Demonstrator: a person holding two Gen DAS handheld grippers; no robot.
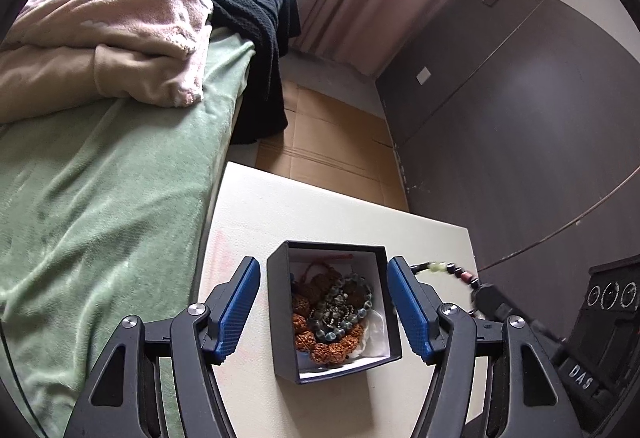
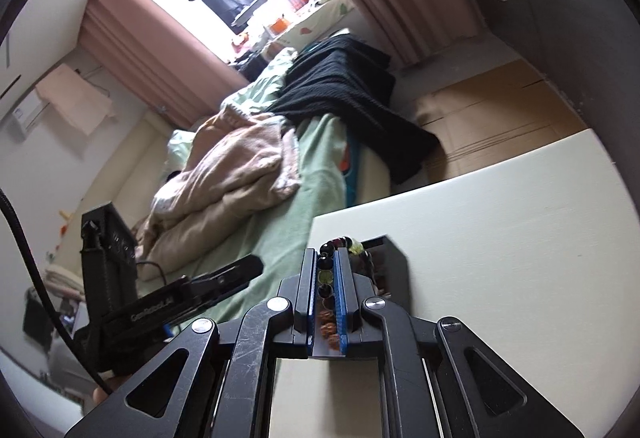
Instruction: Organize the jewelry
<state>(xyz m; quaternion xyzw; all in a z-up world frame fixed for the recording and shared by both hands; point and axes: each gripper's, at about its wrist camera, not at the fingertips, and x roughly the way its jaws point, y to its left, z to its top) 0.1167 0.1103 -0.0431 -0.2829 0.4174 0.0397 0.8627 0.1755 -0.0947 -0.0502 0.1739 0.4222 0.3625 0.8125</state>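
A black jewelry box [image 1: 288,318] with a white lining sits on the white table [image 1: 280,206]. It holds several bead bracelets [image 1: 336,314], orange-brown and grey-green. My left gripper [image 1: 323,312] is open, one blue finger on each side of the box. My right gripper [image 2: 325,270] is shut on a bracelet of dark and yellow-green beads [image 2: 334,244] and holds it over the box's near edge [image 2: 394,262]. The same bracelet [image 1: 444,270] shows at the right of the box in the left wrist view, blurred.
A bed with a green sheet [image 1: 100,198], a pink blanket [image 1: 108,38] and a black knit throw [image 1: 252,22] runs along the table's left side. Cardboard [image 1: 332,142] lies on the floor beyond. A dark wardrobe [image 1: 520,118] stands to the right.
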